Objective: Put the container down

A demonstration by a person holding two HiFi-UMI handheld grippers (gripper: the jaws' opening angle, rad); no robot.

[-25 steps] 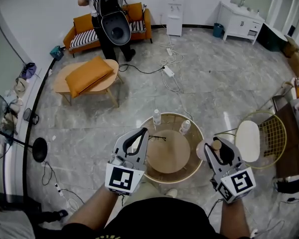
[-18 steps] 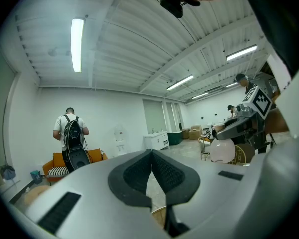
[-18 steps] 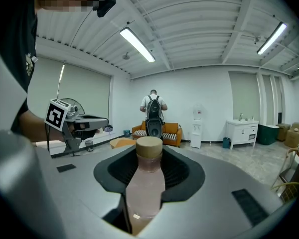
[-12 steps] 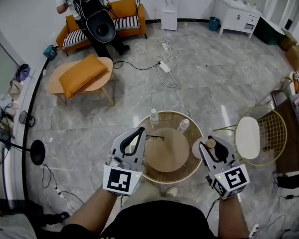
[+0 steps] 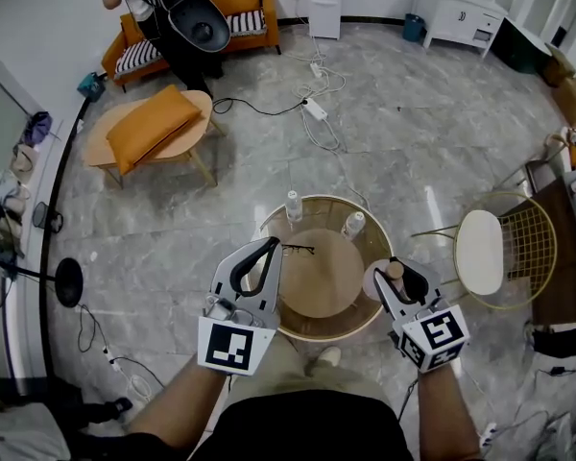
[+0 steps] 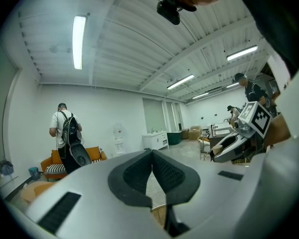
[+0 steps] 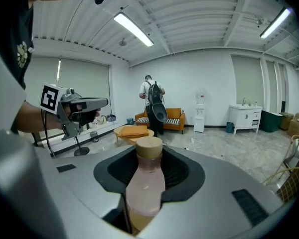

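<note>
Right gripper (image 7: 148, 176): jaws clamped on the container (image 7: 145, 190), a slim pinkish bottle with a tan cap (image 7: 149, 147). The grip is on the body below the cap. The bottle stands roughly upright between the pads.

Left gripper (image 6: 152, 173): jaws pressed together with nothing between them. It is held level over the near left side of the table and has no part in this step.

In the head view the container (image 5: 392, 271) sits at the right edge of the round table (image 5: 319, 286). The angle is steep, so I cannot tell whether it is inside the gold rim (image 5: 312, 332) or just outside it, nor how high it is.

On the far side of the table are two small bottles (image 5: 293, 206) (image 5: 354, 223), with a pair of spectacles (image 5: 299, 249) lying near the left one. The wooden centre is bare. A wire chair (image 5: 504, 257) stands close by on the right.

Judgement on the put-down:
- Carry the container inward, over the rim, to the bare wood. Keep clear of the nearer small bottle.
- Keep it vertical on the way down. It is tall and narrow, so it looks easy to tip.
- Seat the base flat before letting go.
- Open the jaws fully, then draw straight back so a pad does not catch the cap or shoulder.
- The main risk is setting it on or against the rim, where it would lean.
</note>
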